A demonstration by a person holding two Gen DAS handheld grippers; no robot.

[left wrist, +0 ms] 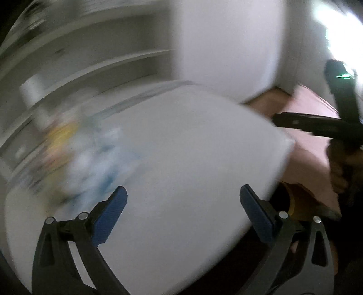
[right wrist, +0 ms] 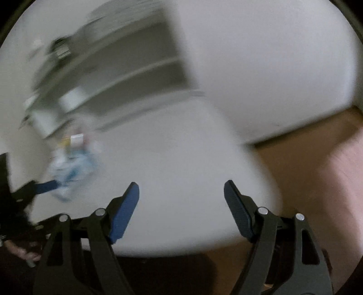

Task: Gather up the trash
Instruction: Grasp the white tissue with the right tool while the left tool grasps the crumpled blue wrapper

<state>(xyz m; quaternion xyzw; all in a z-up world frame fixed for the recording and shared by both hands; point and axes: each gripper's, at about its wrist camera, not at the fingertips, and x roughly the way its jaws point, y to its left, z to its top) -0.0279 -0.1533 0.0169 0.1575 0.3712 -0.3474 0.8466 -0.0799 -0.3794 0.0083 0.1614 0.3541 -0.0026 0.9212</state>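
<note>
Both views are heavily motion-blurred. A pile of trash (left wrist: 90, 156), white, blue and yellow, lies on the left part of a white table (left wrist: 192, 147). It also shows in the right wrist view (right wrist: 72, 163), with a small white box (right wrist: 76, 139) behind it. My left gripper (left wrist: 183, 192) is open and empty above the table's near edge, right of the pile. My right gripper (right wrist: 181, 189) is open and empty over the table's near right part. The right gripper shows in the left wrist view (left wrist: 306, 124) at the table's right edge. The left gripper's blue fingertip (right wrist: 46, 187) reaches toward the pile.
White shelves (left wrist: 102, 63) stand behind the table with blurred items on them. A white wall or cabinet (left wrist: 226, 45) is at the back right. Brown wooden floor (right wrist: 306, 158) lies to the right of the table. A bright window (left wrist: 335, 20) is at the far right.
</note>
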